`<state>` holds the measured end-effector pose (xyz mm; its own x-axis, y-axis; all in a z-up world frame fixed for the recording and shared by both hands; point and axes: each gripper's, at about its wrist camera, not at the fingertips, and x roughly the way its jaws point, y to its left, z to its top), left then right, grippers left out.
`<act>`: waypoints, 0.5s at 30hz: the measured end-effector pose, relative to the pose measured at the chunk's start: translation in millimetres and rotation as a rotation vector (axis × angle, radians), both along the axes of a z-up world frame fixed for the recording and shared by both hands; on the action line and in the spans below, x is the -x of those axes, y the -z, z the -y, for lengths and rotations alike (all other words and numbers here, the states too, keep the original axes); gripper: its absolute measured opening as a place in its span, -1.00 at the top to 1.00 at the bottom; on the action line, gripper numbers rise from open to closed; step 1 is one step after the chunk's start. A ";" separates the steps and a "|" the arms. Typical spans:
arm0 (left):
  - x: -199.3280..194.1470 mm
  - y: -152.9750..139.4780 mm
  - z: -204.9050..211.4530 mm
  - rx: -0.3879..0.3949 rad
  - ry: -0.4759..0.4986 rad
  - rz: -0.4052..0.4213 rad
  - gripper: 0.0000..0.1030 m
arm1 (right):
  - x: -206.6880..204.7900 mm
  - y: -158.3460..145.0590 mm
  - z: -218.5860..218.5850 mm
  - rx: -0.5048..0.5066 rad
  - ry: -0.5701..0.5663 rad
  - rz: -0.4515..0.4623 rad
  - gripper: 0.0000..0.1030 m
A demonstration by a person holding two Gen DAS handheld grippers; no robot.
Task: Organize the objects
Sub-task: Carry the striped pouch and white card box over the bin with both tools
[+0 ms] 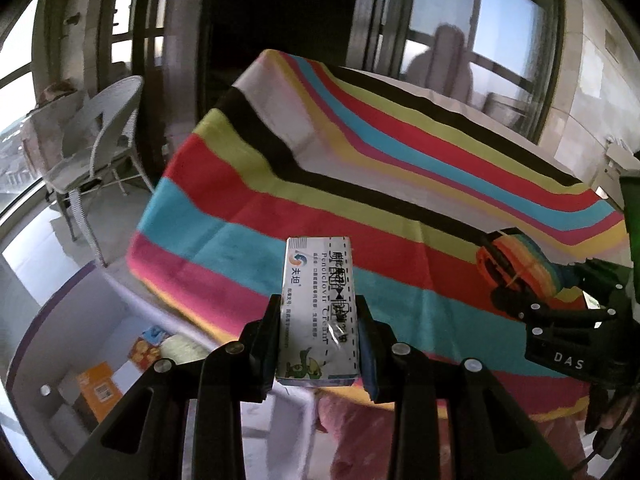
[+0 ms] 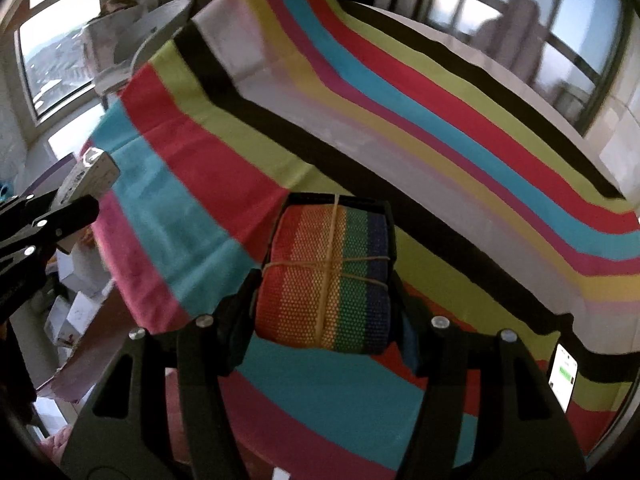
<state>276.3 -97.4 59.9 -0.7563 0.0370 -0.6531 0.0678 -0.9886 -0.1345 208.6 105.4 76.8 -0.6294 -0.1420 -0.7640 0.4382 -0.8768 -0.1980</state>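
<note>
My left gripper (image 1: pixel 318 308) is shut on a white medicine box (image 1: pixel 318 300) with blue and green print, held upright above the near edge of the striped tablecloth (image 1: pixel 360 184). My right gripper (image 2: pixel 324 256) is shut on a rolled rainbow strap (image 2: pixel 326 276) bound with a rubber band, held over the striped cloth (image 2: pixel 360 128). In the left wrist view the right gripper (image 1: pixel 532 284) and its rainbow roll (image 1: pixel 520 264) appear at the right. In the right wrist view the left gripper (image 2: pixel 76 204) with the white box (image 2: pixel 86 178) shows at the left edge.
A phone (image 2: pixel 563 376) with a lit screen lies on the cloth at the right. A white storage bin (image 1: pixel 100 360) with small boxes sits on the floor to the left of the table. A wicker chair (image 1: pixel 100 136) stands by the window beyond.
</note>
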 end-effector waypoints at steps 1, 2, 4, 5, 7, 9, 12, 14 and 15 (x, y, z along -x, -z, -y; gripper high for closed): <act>-3.8 0.3 3.1 0.000 -0.006 -0.001 0.33 | -2.3 -0.2 4.8 -0.003 -0.013 -0.002 -0.23; -9.4 1.1 9.3 0.001 -0.017 -0.003 0.33 | -6.2 -0.9 9.7 -0.005 -0.028 -0.003 -0.23; -17.6 2.7 18.1 0.001 -0.035 -0.002 0.33 | -14.2 -2.2 20.3 -0.005 -0.060 -0.005 -0.23; -22.7 3.5 24.3 -0.004 -0.047 -0.002 0.33 | -19.1 -2.8 26.2 -0.008 -0.076 -0.007 -0.23; -32.6 4.8 34.7 -0.010 -0.068 -0.005 0.33 | -29.7 -3.4 40.9 -0.018 -0.115 -0.012 -0.23; -41.4 5.8 45.0 -0.011 -0.081 -0.007 0.33 | -37.1 -2.9 52.0 -0.029 -0.145 -0.020 -0.23; -52.1 6.0 56.9 -0.011 -0.098 -0.013 0.33 | -50.2 -2.8 69.7 -0.045 -0.188 -0.027 -0.23; -61.1 5.6 63.6 -0.009 -0.110 -0.018 0.33 | -59.7 -2.3 82.2 -0.059 -0.219 -0.032 -0.23; -64.7 5.6 66.4 -0.009 -0.115 -0.019 0.33 | -63.4 -2.2 85.9 -0.062 -0.230 -0.033 -0.23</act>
<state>341.0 -163.8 54.2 -0.7682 -0.0452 -0.6386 0.1783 -0.9732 -0.1456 271.9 19.5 79.0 -0.6110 -0.2377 -0.7551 0.6172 -0.7404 -0.2663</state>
